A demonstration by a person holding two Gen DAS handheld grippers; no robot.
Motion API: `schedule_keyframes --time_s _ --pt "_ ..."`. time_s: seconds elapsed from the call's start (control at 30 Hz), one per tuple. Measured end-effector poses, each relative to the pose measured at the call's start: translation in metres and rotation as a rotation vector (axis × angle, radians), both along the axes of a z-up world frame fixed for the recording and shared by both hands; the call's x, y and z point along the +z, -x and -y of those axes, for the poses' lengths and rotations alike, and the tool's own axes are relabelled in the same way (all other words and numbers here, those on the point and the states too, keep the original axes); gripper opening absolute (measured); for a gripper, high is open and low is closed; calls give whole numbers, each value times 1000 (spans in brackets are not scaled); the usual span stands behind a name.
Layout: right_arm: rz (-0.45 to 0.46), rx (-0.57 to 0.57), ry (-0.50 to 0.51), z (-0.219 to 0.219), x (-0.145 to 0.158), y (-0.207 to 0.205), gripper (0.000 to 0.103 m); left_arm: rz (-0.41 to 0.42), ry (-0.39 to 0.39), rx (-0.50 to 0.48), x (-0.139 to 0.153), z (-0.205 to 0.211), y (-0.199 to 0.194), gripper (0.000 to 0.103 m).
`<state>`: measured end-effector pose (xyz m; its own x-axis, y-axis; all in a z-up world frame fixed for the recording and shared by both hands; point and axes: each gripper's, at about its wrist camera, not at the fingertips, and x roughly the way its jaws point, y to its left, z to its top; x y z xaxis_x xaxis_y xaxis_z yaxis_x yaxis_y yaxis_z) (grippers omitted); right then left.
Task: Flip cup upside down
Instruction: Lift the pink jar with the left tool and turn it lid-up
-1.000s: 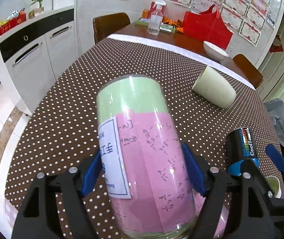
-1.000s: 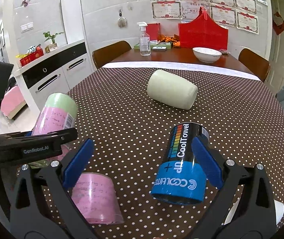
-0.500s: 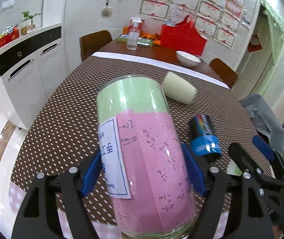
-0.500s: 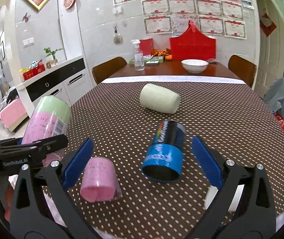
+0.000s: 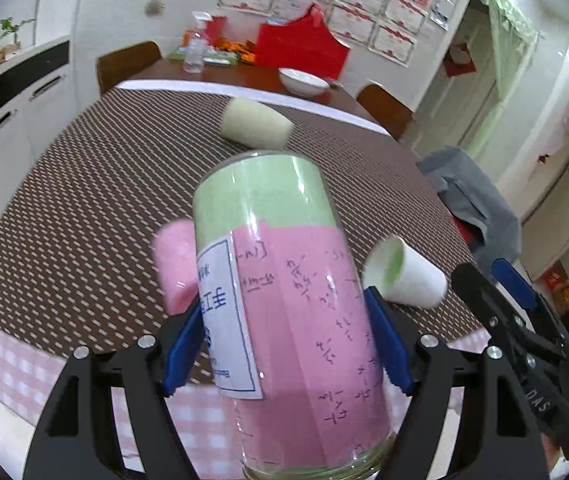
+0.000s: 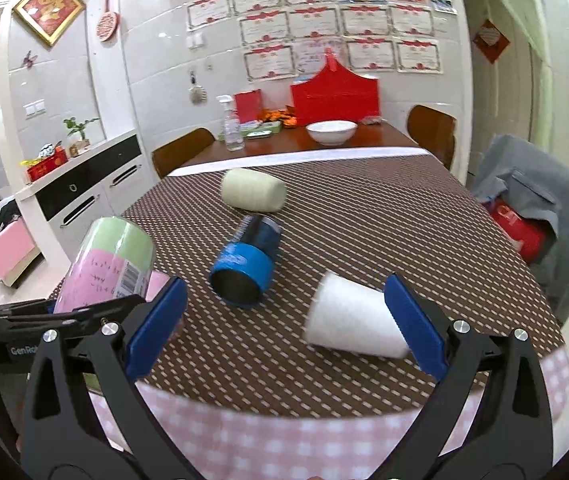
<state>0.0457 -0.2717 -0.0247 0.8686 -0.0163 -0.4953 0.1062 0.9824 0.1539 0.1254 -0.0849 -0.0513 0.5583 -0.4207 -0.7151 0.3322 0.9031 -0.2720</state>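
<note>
My left gripper is shut on a glass cup wrapped in pink and green paper, held in the air at the table's near edge, green closed end pointing away. It also shows at the left of the right wrist view. My right gripper is open and empty above the near table edge. A white paper cup lies on its side between its fingers, farther off. A blue and black cup, a cream cup and a pink cup lie on their sides.
The table has a brown dotted cloth over a pink checked one. A white bowl, a spray bottle and a red box stand at the far end. A chair with grey clothing is at the right.
Both grippers have pulled back and risen from the table, the left still holding the glass cup. The white paper cup has come into view in both cameras.
</note>
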Motion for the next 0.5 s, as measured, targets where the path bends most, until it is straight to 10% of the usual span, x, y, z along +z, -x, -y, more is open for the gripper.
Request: schedule_keyframes --time_s 0.5 --pt "-56 -44 -21 32 -27 14 97 -130 -26 -71 -49 42 -10 75"
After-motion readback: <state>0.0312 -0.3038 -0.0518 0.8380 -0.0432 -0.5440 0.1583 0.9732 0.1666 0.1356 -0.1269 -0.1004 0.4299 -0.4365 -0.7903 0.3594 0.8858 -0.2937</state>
